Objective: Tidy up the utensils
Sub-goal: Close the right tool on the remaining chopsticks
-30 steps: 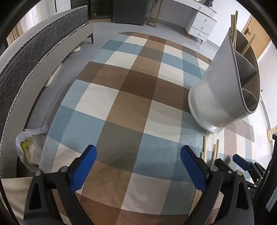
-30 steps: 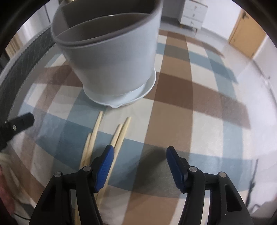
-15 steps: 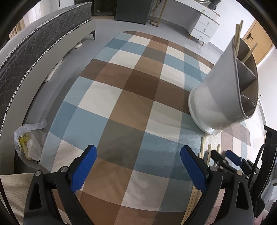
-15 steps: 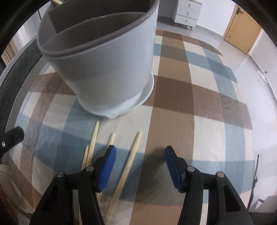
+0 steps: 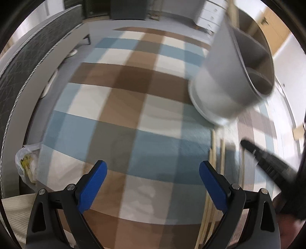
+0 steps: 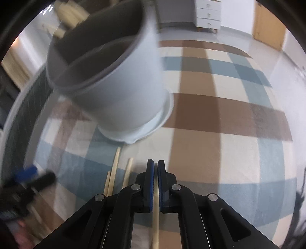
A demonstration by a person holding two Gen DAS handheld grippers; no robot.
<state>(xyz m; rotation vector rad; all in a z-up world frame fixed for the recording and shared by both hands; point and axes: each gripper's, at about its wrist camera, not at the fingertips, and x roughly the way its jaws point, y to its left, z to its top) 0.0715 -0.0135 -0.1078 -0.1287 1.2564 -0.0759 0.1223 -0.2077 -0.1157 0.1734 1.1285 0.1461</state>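
Right gripper (image 6: 155, 168) now clamped on one pale wooden chopstick (image 6: 155, 226); previously open. Grey divided holder (image 6: 122, 92) at eleven o'clock next. Left gripper (image 5: 153, 176) open, empty.

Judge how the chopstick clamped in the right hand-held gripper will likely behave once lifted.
The chopstick looks like thin, straight wood, so probably stiff and very light. The right hand-held gripper pinches it at one narrow point, so it may pivot or slide between the pads. Its slimness suggests it could snap if levered against the rug.

checked rug (image 5: 133, 107), grey bed (image 5: 28, 63), white drawers (image 6: 208, 13)
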